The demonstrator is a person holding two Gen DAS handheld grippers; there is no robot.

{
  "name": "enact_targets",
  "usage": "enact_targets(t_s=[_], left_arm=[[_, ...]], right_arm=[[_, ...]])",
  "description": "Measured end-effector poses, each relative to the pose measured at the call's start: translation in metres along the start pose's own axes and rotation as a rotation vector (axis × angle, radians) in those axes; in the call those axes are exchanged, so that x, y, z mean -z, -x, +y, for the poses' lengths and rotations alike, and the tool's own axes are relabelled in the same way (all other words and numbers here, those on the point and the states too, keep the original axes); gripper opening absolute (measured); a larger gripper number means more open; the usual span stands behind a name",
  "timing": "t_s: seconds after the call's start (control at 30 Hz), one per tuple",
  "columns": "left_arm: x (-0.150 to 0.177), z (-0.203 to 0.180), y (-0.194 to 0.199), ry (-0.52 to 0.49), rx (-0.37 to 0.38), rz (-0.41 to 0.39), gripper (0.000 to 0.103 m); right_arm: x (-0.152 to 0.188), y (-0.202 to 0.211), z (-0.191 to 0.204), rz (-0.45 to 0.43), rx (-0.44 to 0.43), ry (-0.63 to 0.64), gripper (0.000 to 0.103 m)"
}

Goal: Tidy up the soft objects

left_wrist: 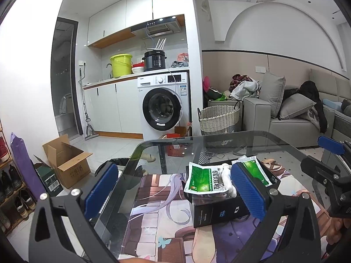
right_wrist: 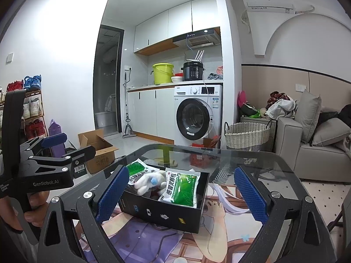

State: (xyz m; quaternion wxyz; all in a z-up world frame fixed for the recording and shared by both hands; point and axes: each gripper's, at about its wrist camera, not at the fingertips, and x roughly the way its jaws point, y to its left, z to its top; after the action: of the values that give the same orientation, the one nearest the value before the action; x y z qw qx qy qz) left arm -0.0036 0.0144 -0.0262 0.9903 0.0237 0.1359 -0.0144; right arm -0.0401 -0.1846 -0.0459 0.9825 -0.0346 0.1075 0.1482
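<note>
Soft items are all in the black box point(right_wrist: 162, 206) on the glass table point(right_wrist: 258, 160): two green-and-white sachets plus a white plush toy point(right_wrist: 149, 183) between them. In the right wrist view, near sachet point(right_wrist: 182, 188) lies against the box's right wall, long axis running front-to-back, slightly tilted up on the rim; far sachet point(right_wrist: 139, 168) sits at the back-left corner, partly overhanging the edge. Plush is wedged centre-left, touching both. Right gripper point(right_wrist: 182, 192) is centred on the box, jaws wide apart, nothing between the pads; box falls between the two blue pads, so it's lined up straight ahead and slightly below. Left gripper point(left_wrist: 175, 190) also has jaws spread, empty; from its view the box point(left_wrist: 221, 212) sits right of centre, its right pad overlapping the box's right half, left pad hanging past the table edge. So the right gripper is the better-aligned one; left is offset to the side. Key relation: near sachet's long axis runs roughly along the right gripper's approach line, so closing across its short width should work without a wrist roll. Looks like nothing soft is left loose on the printed mat point(right_wrist: 140, 241), so my read is the sort is near done; whatever's left is likely tucking the overhanging far sachet in. Risk: sachets are slick and floppy, and a push could slide the light box on the mat.
</note>
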Motion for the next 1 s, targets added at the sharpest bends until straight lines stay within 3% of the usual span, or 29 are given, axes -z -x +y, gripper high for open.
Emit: enact_targets(t_s=[1.0], left_arm=[[-0.0003, 0.0003, -0.0001, 0.005, 0.0, 0.002, 0.103]], right_arm=[[0.0006, 0.0006, 0.0021, 0.001, 0.0, -0.001, 0.098]])
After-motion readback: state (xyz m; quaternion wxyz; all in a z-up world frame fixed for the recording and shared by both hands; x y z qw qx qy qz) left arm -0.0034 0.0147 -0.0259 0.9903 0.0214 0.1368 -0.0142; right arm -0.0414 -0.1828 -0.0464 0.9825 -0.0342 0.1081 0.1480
